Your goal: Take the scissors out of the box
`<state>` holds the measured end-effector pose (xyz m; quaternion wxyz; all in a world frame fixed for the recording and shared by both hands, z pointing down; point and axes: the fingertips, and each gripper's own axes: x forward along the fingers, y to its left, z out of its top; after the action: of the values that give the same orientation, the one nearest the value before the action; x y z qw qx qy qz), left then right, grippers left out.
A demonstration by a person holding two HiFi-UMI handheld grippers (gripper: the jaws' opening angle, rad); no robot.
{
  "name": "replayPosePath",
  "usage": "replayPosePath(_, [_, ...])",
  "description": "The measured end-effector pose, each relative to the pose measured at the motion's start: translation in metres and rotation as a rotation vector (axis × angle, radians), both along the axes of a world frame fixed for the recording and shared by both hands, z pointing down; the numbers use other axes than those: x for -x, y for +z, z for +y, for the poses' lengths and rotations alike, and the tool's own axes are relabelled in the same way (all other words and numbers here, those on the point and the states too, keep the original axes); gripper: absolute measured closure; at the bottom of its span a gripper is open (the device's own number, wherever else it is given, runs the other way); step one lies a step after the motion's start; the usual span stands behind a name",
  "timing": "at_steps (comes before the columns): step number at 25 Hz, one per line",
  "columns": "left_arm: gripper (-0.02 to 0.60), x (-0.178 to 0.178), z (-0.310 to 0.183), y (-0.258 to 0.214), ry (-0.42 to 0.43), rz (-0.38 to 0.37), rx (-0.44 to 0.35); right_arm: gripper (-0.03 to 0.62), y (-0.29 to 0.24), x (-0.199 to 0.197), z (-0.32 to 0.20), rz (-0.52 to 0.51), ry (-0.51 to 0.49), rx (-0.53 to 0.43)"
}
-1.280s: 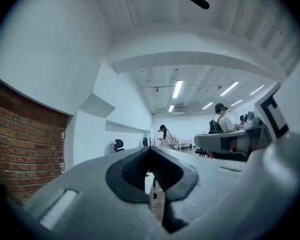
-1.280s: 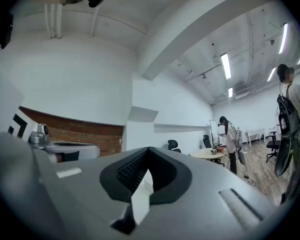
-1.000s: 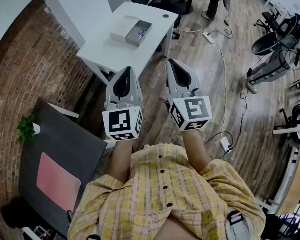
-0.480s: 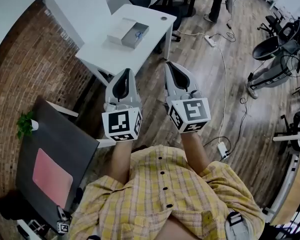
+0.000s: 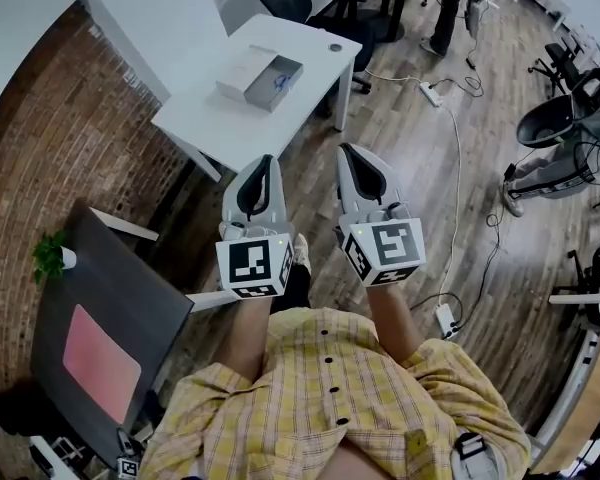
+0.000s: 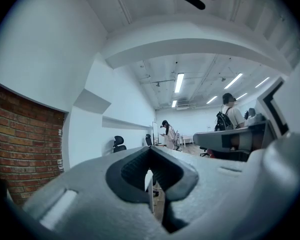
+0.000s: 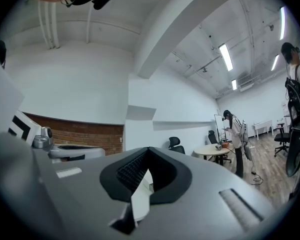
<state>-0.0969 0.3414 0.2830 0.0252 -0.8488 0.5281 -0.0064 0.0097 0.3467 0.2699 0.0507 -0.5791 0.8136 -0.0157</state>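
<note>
Holding the left gripper (image 5: 264, 160) and the right gripper (image 5: 351, 152) side by side over the wooden floor (image 5: 410, 158), each with jaws pressed together and pinching nothing. Facing a white table (image 5: 218, 120) at the far left, well apart from both grippers, with an open box (image 5: 294, 66) on it and a white lid (image 5: 240, 66) touching its left side. Showing inside the box only a small bluish thing, seemingly the scissors (image 5: 278, 81), too small to tell for sure.

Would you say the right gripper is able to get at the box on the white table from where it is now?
Probably not yet: the right gripper hangs over the floor, well short of the box on the table. Nothing blocks the path, though.
</note>
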Motion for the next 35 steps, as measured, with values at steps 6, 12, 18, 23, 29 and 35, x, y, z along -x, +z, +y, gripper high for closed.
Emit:
replayPosePath(6, [0.578,-0.002,-0.071,0.005,0.007,0.010,0.008,0.589,0.004,-0.003,-0.070,0.003,0.013,0.012])
replayPosePath(12, [0.578,0.006,-0.153,-0.002,0.017,0.017,0.026,0.589,-0.005,0.007,-0.153,0.001,0.021,0.019])
replayPosePath(18, [0.578,0.014,-0.233,-0.009,0.036,0.024,0.032,0.589,-0.016,0.021,-0.233,0.002,0.025,0.019])
replayPosePath(23, [0.578,0.018,-0.289,-0.006,0.064,0.019,0.054,0.589,-0.017,0.024,-0.289,0.000,0.044,0.029])
replayPosePath(29, [0.578,0.021,-0.337,0.002,0.088,0.008,0.069,0.589,-0.007,0.026,-0.336,0.001,0.067,0.062])
replayPosePath(35, [0.578,0.018,-0.369,0.011,0.074,0.011,0.090,0.589,0.001,0.019,-0.367,0.003,0.058,0.076])
